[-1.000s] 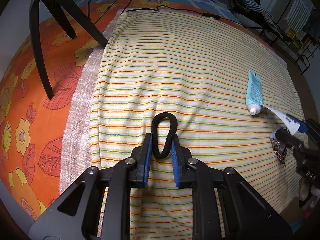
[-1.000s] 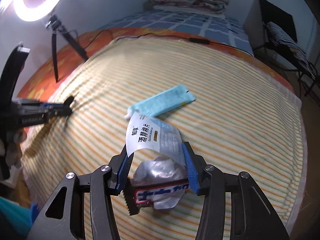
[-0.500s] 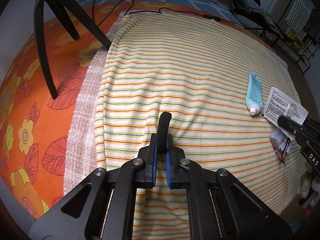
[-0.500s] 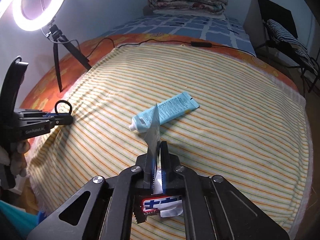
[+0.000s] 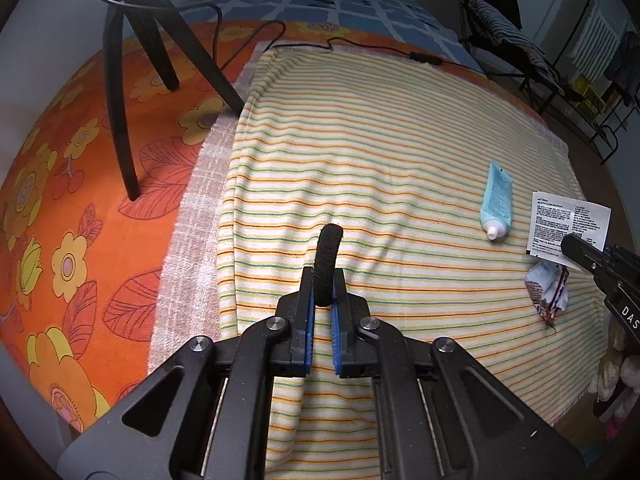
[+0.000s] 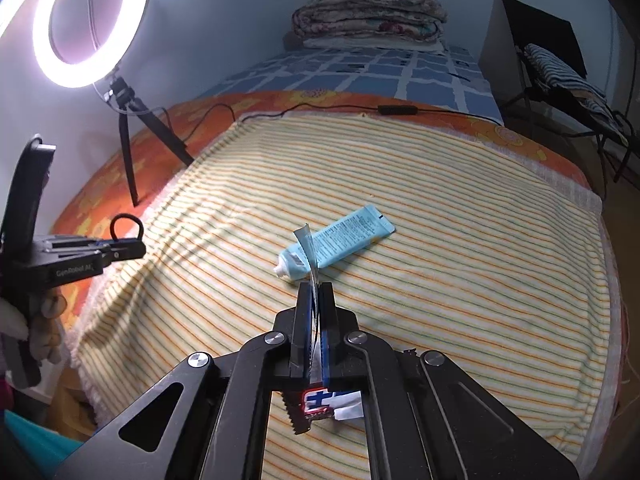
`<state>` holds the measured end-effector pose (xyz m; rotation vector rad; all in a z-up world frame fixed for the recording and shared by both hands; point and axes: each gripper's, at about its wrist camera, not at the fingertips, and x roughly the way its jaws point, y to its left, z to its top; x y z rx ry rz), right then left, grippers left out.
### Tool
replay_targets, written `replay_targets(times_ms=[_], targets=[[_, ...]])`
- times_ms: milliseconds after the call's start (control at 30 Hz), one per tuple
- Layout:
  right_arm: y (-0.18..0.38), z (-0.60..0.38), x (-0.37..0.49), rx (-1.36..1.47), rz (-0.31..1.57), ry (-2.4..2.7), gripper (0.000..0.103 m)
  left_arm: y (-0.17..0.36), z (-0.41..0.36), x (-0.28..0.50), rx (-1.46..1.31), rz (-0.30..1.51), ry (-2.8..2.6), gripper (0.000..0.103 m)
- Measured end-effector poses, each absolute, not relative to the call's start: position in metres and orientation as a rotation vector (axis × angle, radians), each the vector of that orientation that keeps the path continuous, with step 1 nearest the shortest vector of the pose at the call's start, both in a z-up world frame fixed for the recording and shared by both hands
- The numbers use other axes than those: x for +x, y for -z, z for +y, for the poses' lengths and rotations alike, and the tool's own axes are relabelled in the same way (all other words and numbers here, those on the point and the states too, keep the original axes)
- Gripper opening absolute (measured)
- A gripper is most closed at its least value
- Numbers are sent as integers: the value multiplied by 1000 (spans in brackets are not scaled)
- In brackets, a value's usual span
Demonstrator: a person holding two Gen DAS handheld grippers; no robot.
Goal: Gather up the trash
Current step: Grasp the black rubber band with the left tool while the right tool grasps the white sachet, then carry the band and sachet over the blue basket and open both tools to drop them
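1. Your left gripper point(image 5: 323, 300) has its fingers closed on a black hair tie point(image 5: 327, 268), a soft fuzzy loop standing upright, lifted just above the striped blanket point(image 5: 360, 152).
2. Your right gripper point(image 6: 315, 312) has its fingers pinched tight on a thin, glossy printed packet point(image 6: 310, 256), held edge-on.
3. Two pieces are in hand; none looks binned yet.
4. Still left on the bed: a smooth light-blue tube point(image 6: 336, 244) just beyond the packet, and a crinkled foil wrapper point(image 6: 320, 404) with a jagged edge, near and under your right gripper.
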<state>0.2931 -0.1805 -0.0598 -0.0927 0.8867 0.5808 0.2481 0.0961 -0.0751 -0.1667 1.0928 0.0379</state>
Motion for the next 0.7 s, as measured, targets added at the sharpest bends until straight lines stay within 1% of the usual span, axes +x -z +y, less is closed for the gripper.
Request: replay_targets(times_ms=[267,700], targets=[[37,-185,272,-68,858,-623,2,51,87,226,-163,1056,11,4],[6,-188,203,-78,824,-658,2,16,47,160,-104,1009,111,5]])
